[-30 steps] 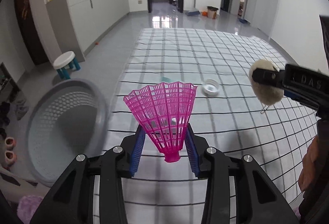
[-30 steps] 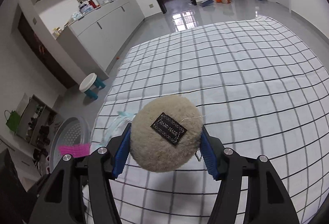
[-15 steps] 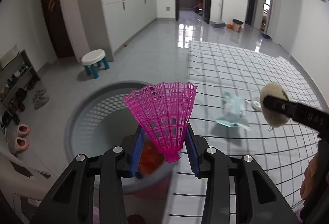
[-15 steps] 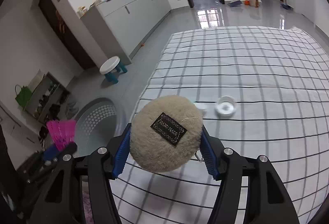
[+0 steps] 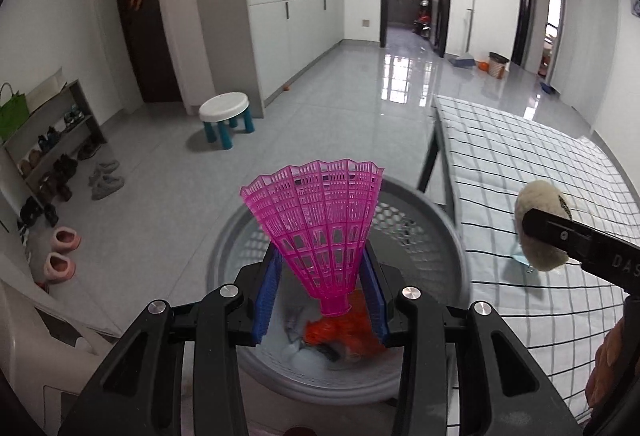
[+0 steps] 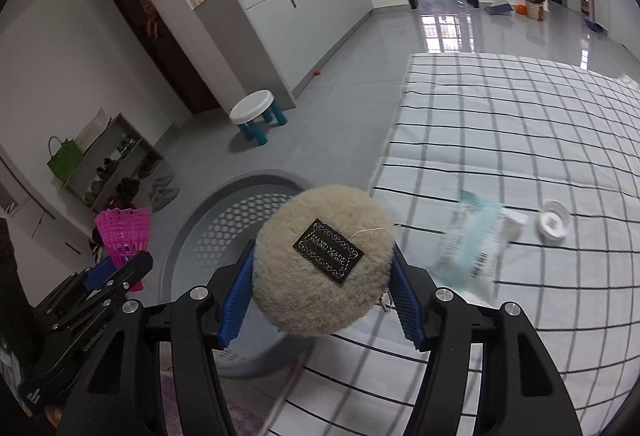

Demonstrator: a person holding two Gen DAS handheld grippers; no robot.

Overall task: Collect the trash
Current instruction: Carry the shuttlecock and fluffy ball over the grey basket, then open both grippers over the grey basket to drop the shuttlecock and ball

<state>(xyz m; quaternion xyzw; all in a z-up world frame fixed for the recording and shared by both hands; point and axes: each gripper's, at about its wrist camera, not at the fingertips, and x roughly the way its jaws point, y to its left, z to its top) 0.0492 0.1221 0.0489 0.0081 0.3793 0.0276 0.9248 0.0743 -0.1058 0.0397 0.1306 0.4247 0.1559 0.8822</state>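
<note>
My left gripper (image 5: 322, 292) is shut on a pink plastic shuttlecock (image 5: 320, 224) and holds it over the grey mesh basket (image 5: 448, 232), which has orange and grey trash in its bottom. My right gripper (image 6: 322, 288) is shut on a beige fluffy pom-pom (image 6: 324, 264) with a black label, at the table's left edge above the basket (image 6: 208, 220). The pom-pom also shows in the left wrist view (image 5: 540, 224). The shuttlecock shows at the left of the right wrist view (image 6: 124, 232).
A pale blue wrapper (image 6: 476, 236) and a white round lid (image 6: 554, 222) lie on the checked tablecloth (image 6: 520, 124). On the floor are a white stool with teal legs (image 5: 226, 116), a shoe rack (image 5: 48, 152), pink slippers (image 5: 60, 256) and a long grey cabinet (image 5: 280, 24).
Both grippers have swung left with their loads, from over the table toward the basket. The left one now holds the shuttlecock directly over the basket.
</note>
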